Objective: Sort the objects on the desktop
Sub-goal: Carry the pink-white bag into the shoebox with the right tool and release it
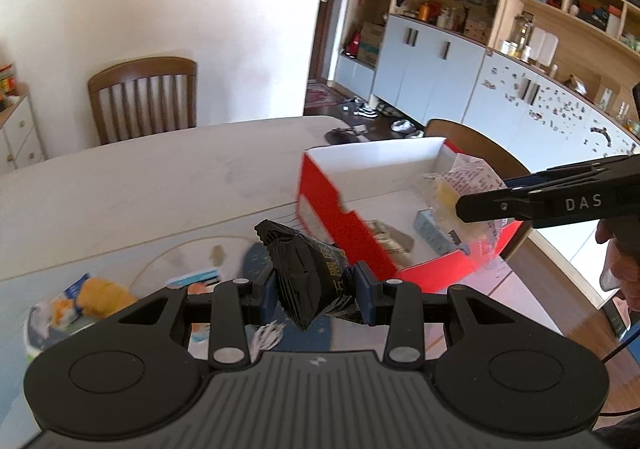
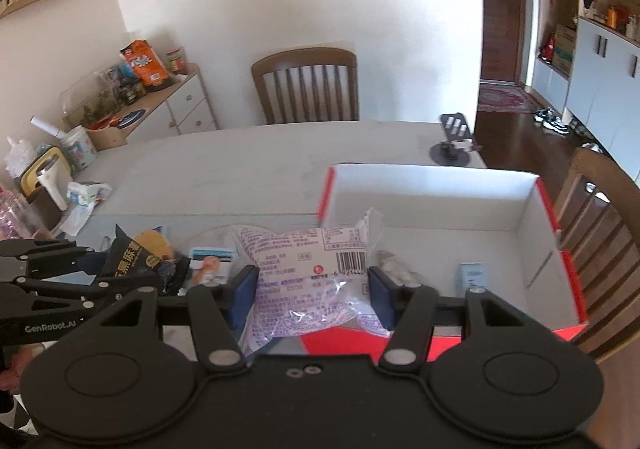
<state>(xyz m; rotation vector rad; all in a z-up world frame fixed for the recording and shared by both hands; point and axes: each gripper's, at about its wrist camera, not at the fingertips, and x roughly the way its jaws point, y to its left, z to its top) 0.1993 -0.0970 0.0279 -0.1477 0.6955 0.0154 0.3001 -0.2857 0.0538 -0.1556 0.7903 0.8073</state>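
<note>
The left gripper has its jaws clenched on a crumpled black snack packet, which stands up between the blue pads and is held above the desk. Beside it, the right gripper grasps a clear bag printed in purple with a barcode; the bag fills the gap between its jaws and hangs over the near wall of the red box. Under the left gripper, on the desk, lie a yellow-and-blue packet and a small blue-striped card. Inside the white-lined box rest a pale blue carton and a greyish wrapper. Further off, a phone stand sits at the desk's far edge, with a wooden chair behind.
</note>
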